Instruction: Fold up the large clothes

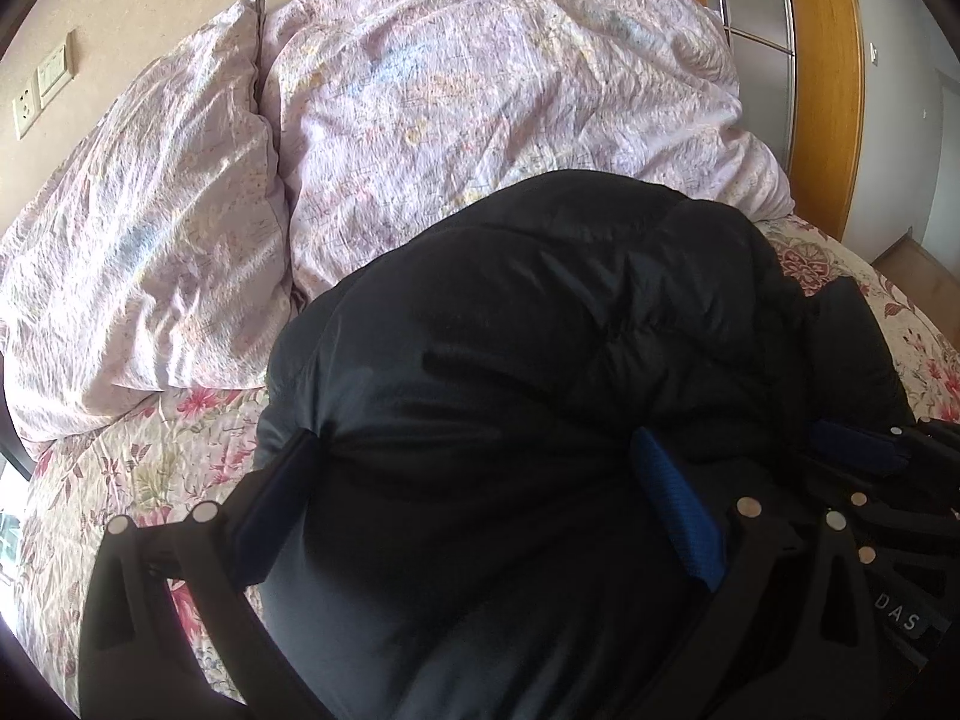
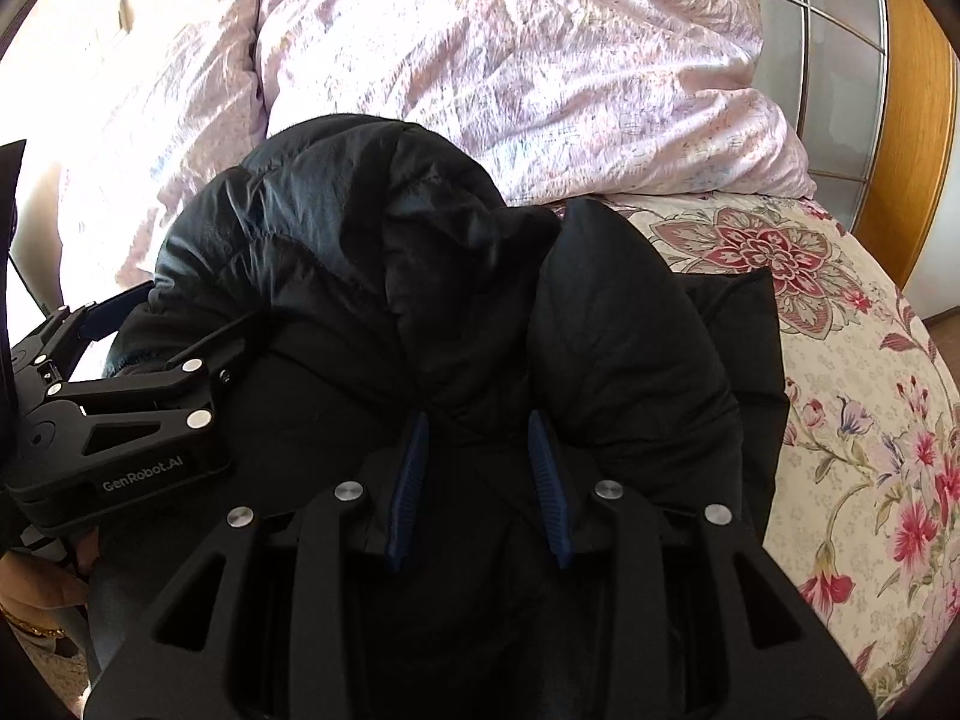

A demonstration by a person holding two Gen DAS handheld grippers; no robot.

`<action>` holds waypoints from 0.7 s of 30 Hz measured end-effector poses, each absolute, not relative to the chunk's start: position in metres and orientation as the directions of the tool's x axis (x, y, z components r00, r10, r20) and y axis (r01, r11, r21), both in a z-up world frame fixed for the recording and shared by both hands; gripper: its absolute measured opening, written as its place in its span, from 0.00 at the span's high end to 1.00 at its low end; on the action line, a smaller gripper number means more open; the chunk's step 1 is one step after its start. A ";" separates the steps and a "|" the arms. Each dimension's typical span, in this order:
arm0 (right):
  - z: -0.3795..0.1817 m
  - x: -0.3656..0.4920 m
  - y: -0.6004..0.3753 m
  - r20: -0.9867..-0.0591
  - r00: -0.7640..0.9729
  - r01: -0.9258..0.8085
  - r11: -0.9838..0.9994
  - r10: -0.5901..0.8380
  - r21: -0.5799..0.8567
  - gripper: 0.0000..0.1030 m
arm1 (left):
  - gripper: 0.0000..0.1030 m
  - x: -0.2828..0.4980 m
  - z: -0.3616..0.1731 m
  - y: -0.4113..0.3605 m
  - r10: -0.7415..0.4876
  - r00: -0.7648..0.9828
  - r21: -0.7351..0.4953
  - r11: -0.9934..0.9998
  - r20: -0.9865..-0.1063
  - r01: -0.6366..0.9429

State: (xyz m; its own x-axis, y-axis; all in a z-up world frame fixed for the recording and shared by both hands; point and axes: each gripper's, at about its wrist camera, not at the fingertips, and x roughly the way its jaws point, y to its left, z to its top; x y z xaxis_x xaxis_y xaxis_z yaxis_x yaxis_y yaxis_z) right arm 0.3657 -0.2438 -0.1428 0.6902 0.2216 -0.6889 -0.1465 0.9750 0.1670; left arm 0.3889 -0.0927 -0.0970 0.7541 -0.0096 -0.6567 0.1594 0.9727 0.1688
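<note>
A black puffy down jacket (image 1: 540, 324) lies bunched on the flowered bed sheet (image 1: 120, 468); in the right wrist view the jacket (image 2: 372, 252) fills the middle. My left gripper (image 1: 474, 444) has its fingers wide apart around a thick bulge of the jacket, pressing into it. My right gripper (image 2: 477, 426) has its blue-padded fingers (image 2: 543, 480) close together with a fold of the jacket between them. The left gripper (image 2: 138, 324) also shows at the left of the right wrist view, and the right gripper (image 1: 864, 450) at the right edge of the left wrist view.
A crumpled pale pink duvet (image 1: 492, 96) and a pillow (image 1: 138, 240) lie behind the jacket. A wooden-framed wardrobe door (image 1: 822, 60) stands at the right. Wall sockets (image 1: 42, 90) are at the left. The flowered sheet (image 2: 852, 396) runs to the right.
</note>
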 end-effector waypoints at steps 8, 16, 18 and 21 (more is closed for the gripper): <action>-0.149 0.368 -0.239 -0.679 0.708 -0.136 0.981 0.195 0.139 0.65 | 0.02 0.389 -0.103 -0.093 0.006 0.765 0.176 0.974 -0.643 0.140; -0.114 0.323 -0.252 -0.648 0.715 -0.139 0.961 0.263 0.238 0.64 | 0.02 0.354 -0.071 -0.080 -0.058 0.763 0.133 0.974 -0.643 0.185; -0.112 0.305 -0.245 -0.637 0.727 -0.166 0.966 0.256 0.200 0.63 | 0.02 0.345 -0.068 -0.077 -0.079 0.757 0.121 0.971 -0.648 0.205; -0.123 0.303 -0.242 -0.653 0.721 -0.160 0.973 0.230 0.166 0.58 | 0.02 0.343 -0.074 -0.080 -0.066 0.758 0.149 0.966 -0.649 0.212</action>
